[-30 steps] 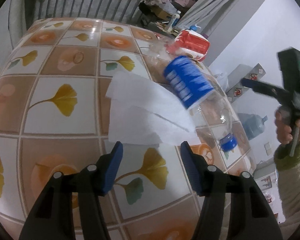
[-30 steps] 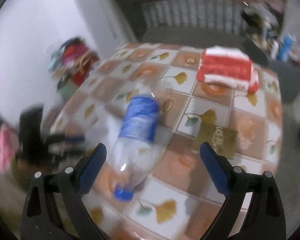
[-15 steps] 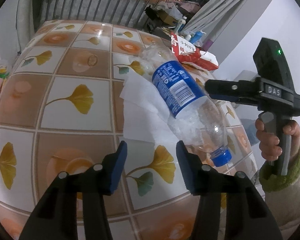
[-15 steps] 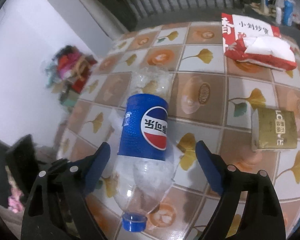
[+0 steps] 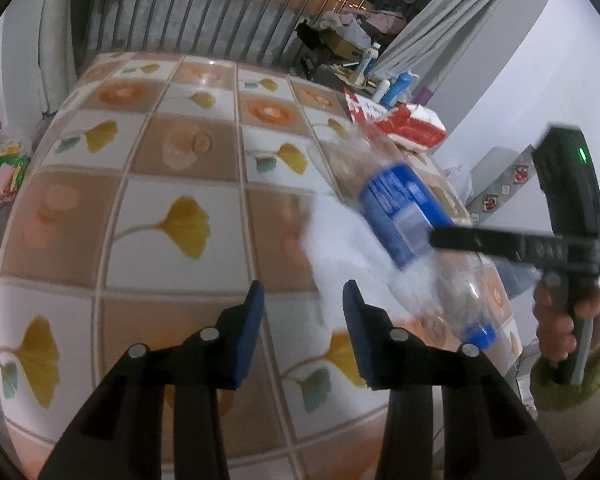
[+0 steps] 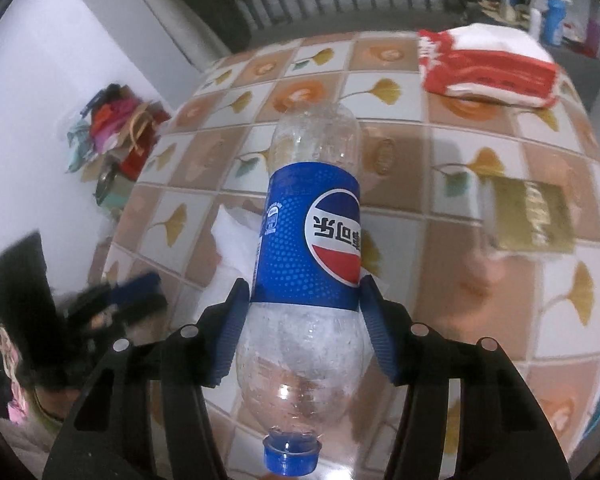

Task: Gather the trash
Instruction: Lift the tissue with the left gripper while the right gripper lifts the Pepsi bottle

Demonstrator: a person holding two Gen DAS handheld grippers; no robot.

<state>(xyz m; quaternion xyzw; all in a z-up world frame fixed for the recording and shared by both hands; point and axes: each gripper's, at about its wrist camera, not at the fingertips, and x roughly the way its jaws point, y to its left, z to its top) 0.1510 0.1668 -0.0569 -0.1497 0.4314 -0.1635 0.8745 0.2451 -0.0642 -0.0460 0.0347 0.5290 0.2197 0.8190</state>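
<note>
Clear, crinkled plastic fills the right wrist view: an empty cola bottle (image 6: 312, 248) with a glossy blue label and blue screw cap lies between the ribbed blue fingers (image 6: 230, 336) of the right gripper (image 6: 305, 332), cap pointing toward the camera. The fingers have just been closing, and both pads now meet the bottle's sides just below the label. In the left wrist view the same bottle (image 5: 404, 216) is a tilted blur with its cap end low and near, the black right gripper (image 5: 448, 238) reaching in from the right, gripped by a hand (image 5: 560, 324) in a green knitted cuff.

White tissue paper (image 5: 340, 240), soft and rumpled, lies flat on the surface (image 5: 172, 184) under and to the left of the bottle. The left gripper (image 5: 302, 328) hovers just near of the tissue; its smooth blue fingers (image 5: 248, 332) have been closing and stand partly apart with only the tiled pattern between them, nothing held.

The surface is covered in a glossy checked cloth of brown and white squares printed with yellow ginkgo leaves. At its far right sits a red and white soft pack (image 6: 488, 66), pillow-shaped. A flat, olive-gold rectangular packet (image 6: 532, 216) lies to the right of the bottle, well apart from it. Metal railings (image 5: 204, 20) run behind the far edge.
</note>
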